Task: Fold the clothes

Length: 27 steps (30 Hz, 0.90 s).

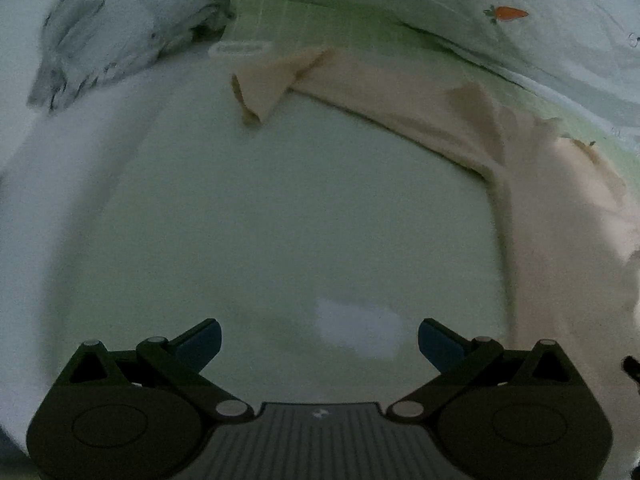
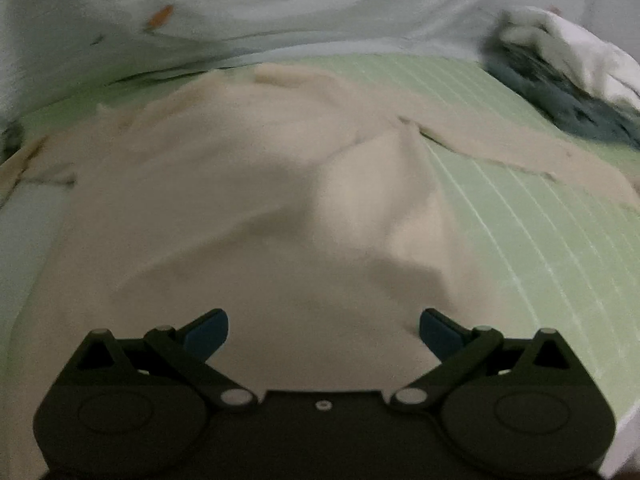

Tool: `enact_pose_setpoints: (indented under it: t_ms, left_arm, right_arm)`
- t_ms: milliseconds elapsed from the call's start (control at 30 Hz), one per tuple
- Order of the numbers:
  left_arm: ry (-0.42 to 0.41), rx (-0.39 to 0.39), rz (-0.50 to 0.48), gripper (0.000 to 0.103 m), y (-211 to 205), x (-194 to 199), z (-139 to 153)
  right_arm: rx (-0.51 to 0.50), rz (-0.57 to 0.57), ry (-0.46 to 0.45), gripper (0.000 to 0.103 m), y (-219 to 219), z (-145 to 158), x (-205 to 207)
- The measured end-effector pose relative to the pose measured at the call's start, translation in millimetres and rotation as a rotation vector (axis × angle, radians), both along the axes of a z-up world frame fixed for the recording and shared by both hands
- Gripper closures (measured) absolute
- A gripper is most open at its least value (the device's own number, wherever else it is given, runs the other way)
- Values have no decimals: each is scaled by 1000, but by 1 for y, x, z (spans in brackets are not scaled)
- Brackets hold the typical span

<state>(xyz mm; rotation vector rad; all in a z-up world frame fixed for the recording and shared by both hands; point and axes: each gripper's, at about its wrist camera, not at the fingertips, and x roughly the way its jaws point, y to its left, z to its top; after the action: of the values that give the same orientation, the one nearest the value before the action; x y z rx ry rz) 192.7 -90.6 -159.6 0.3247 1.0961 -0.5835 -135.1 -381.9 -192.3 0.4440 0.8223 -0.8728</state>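
A: Where do your grippers stand?

B: Your left gripper (image 1: 319, 340) hangs over a pale, bare stretch of sheet (image 1: 260, 208), fingers spread wide with nothing between them. Your right gripper (image 2: 324, 330) is just as wide and also empty, poised over the beige garment (image 2: 240, 200).

A: And where does the garment lie?

B: It is spread on the green mat (image 2: 520, 220), the one with thin white lines. In your right view it fills the middle, rumpled, with a ridge rising ahead of the fingers and a long strip running off toward the right. In your left view the same garment (image 1: 400, 96) sits at the far right, a band reaching across the top toward the middle, its end folded back in a point.

A: What else is around you?

B: A quilt (image 1: 500, 12) printed with carrots lies bunched along the far side of the mat. A crumpled grey and white heap (image 1: 104, 52) of cloth rests at your far left in the left view; a white and dark pile (image 2: 568, 88) sits at the far right in the right view. Both views are blurred, so I cannot tell whether these are one pile.
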Motion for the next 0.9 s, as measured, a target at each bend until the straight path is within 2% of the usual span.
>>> enact_pose_setpoints:
  t_ms: [267, 433, 533, 600, 833, 900]
  left_arm:
    - [-48, 5, -118, 0, -3, 78, -11]
    - [-64, -18, -126, 0, -15, 117, -13]
    - [-65, -38, -110, 0, -23, 135, -15]
    - [-68, -51, -103, 0, -29, 146, -17]
    - [-125, -75, -113, 1, -49, 163, -19]
    - [-145, -81, -105, 4, -54, 167, -19]
  right_arm:
    - [-58, -190, 19, 0, 15, -7, 20]
    - [-62, -208, 19, 0, 28, 2, 36]
    - [-24, -214, 42, 0, 28, -4, 45]
    - [-8, -254, 22, 0, 26, -8, 47]
    - [-77, -339, -11, 0, 30, -13, 54]
    - [-104, -360, -22, 0, 31, -15, 55]
